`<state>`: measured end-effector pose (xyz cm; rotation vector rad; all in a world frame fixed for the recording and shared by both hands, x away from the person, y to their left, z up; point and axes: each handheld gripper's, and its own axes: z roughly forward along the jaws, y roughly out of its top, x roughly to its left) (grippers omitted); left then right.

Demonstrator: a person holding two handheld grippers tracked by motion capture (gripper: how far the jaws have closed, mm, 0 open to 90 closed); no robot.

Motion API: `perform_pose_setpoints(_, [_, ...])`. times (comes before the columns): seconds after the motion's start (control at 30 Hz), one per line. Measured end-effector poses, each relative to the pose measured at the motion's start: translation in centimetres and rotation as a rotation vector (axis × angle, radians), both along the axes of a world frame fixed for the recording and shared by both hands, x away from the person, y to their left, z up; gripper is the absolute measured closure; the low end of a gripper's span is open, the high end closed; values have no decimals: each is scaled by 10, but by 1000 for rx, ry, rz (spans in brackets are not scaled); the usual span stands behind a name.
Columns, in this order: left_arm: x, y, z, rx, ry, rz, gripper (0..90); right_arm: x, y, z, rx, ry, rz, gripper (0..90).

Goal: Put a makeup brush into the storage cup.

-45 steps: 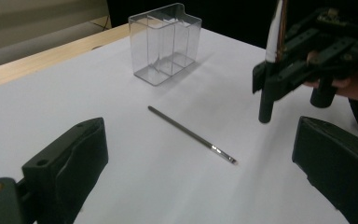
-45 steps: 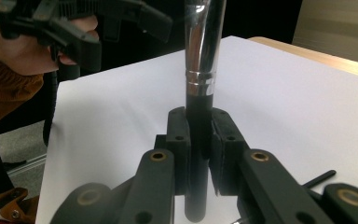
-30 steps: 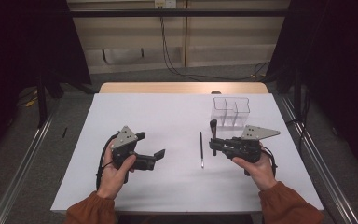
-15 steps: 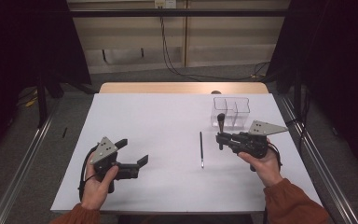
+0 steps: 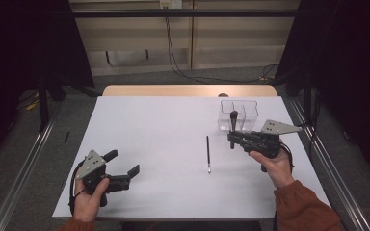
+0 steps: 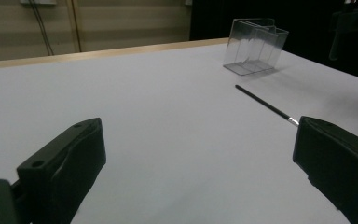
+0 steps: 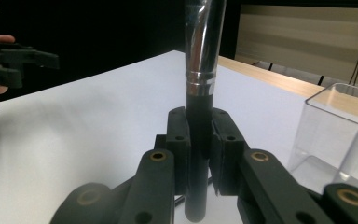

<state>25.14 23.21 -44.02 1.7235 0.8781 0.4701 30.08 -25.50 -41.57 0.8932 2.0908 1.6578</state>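
Observation:
My right gripper (image 5: 232, 138) is shut on the black handle of a thick brush (image 5: 233, 119), held upright just in front of a clear compartmented box (image 5: 250, 103). In the right gripper view the brush (image 7: 199, 93) shows a silver ferrule above the jaws, and the box (image 7: 335, 135) stands close at the right. A thin black brush (image 5: 207, 153) lies on the white table (image 5: 164, 125) left of that gripper. My left gripper (image 5: 123, 162) stands open near the front left edge with nothing between its jaws. Its own view shows the thin brush (image 6: 265, 105) and the box (image 6: 256, 46) beyond.
A wooden strip (image 5: 188, 90) runs along the table's far edge. Metal rails (image 5: 24, 163) flank the table on the floor at both sides. Cables (image 5: 173, 53) hang by the back wall. A person's orange sleeve (image 5: 303, 207) comes in at bottom right.
My left gripper has moved toward the front left corner and a little lower, still open. My right gripper has shifted right toward the clear box with the brush in it.

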Motion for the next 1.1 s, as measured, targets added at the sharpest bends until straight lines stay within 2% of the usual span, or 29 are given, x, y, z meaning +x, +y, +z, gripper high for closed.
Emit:
perform_pose_setpoints(0.2, [-4,6,-3,-23,-9,-6,11,3,-7,0,5,-1,-29,801])
perform_pose_setpoints(0.37, [-1,8,-3,-49,-12,53,11,8,-9,3,2,-8,-39,801])
perform_pose_setpoints(0.6, [1,9,-6,-36,-19,64,12,19,-15,11,20,-26,-66,801])
perform_pose_setpoints(0.83, [3,9,-7,-39,-28,77,12,30,-25,17,12,-36,-112,801])
perform_pose_setpoints(0.93, [5,8,-7,-30,-26,66,15,38,-29,20,-8,-40,-135,801])
perform_pose_setpoints(1.1, [4,8,-7,-30,-27,59,18,49,-36,24,-1,-44,-173,801])
